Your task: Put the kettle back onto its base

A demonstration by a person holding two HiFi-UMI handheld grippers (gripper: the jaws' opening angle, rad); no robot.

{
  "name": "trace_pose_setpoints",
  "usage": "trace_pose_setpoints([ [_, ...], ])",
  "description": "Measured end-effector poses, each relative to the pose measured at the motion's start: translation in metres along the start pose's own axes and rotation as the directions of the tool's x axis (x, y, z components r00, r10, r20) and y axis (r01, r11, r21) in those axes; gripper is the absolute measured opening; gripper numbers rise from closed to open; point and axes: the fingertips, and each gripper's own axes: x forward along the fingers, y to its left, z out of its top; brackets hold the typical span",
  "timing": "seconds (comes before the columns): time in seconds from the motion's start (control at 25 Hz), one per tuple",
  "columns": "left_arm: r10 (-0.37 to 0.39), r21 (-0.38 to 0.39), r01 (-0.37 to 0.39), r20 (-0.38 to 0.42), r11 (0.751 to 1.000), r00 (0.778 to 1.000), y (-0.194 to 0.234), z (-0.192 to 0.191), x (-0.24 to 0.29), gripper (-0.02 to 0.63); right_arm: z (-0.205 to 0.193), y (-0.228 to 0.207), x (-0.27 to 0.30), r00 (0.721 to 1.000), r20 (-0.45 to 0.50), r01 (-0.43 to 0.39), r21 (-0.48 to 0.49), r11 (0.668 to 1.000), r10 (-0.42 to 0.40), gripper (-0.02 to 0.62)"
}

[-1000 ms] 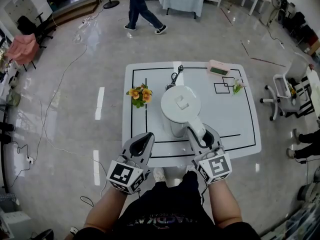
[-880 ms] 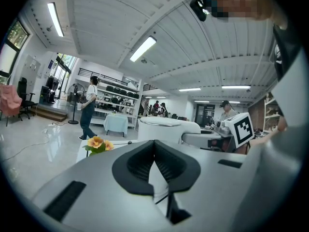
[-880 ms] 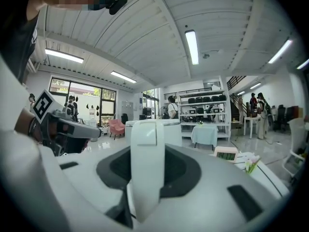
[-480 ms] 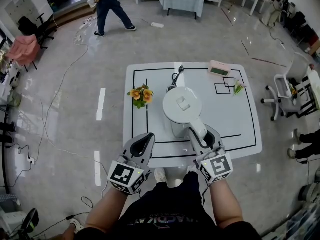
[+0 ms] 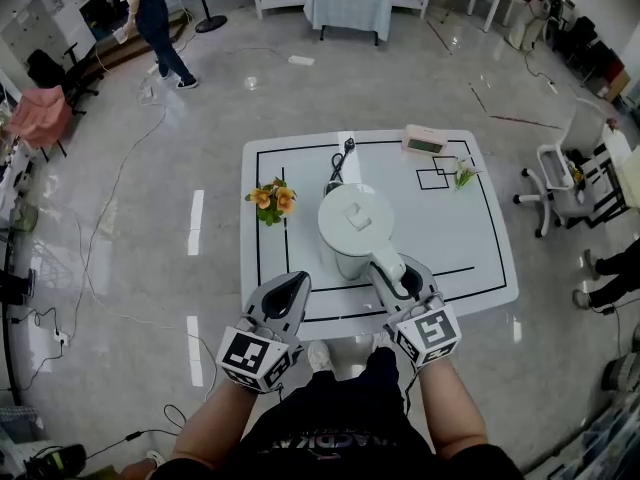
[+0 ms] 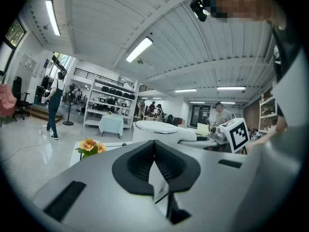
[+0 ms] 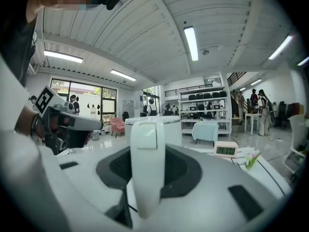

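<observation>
A white kettle [image 5: 352,218] with a closed lid is over the middle of the white table [image 5: 470,238]. Its handle [image 5: 388,265] points toward me and lies between the jaws of my right gripper [image 5: 405,276], which is shut on it. In the right gripper view the handle [image 7: 147,163] stands upright between the dark pads. A black cord [image 5: 345,151] runs to a small dark part just behind the kettle; the base itself is mostly hidden. I cannot tell whether the kettle rests on anything. My left gripper [image 5: 288,290] is shut and empty at the table's front edge, left of the kettle.
Orange flowers [image 5: 270,198] stand left of the kettle. A pink clock [image 5: 425,140] and a small green sprig [image 5: 463,176] sit at the back right. Black lines mark the table top. An office chair [image 5: 560,168] is to the right, and a person [image 5: 150,18] walks far behind.
Both grippers and the kettle keep about the same place. The view has tilted a little, and the person in the background has walked to the left.
</observation>
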Motion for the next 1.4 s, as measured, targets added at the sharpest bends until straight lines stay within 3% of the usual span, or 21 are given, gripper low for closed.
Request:
trace_pose_setpoints([
  [0.24, -0.031, 0.006, 0.031, -0.001, 1.000, 1.000, -0.008, 0.001, 0.001, 0.005, -0.005, 0.000, -0.007, 0.999, -0.032, 0.016, -0.030, 0.999, -0.017, 0.138],
  [0.84, -0.118, 0.003, 0.118, 0.038, 0.993, 0.992, -0.043, 0.010, 0.009, 0.005, 0.026, -0.004, -0.069, 0.998, 0.012, 0.063, -0.079, 0.995, -0.062, 0.163],
  [1.08, -0.057, -0.001, 0.058, 0.060, 0.998, 0.997, -0.062, 0.017, 0.016, 0.005, 0.049, -0.029, -0.085, 0.997, 0.071, 0.027, -0.068, 0.997, -0.022, 0.163],
  [1.4, 0.091, -0.018, -0.090, 0.080, 0.996, 0.993, -0.115, 0.010, 0.035, 0.005, 0.043, -0.081, -0.118, 0.994, 0.073, -0.073, -0.051, 0.996, 0.076, 0.163],
])
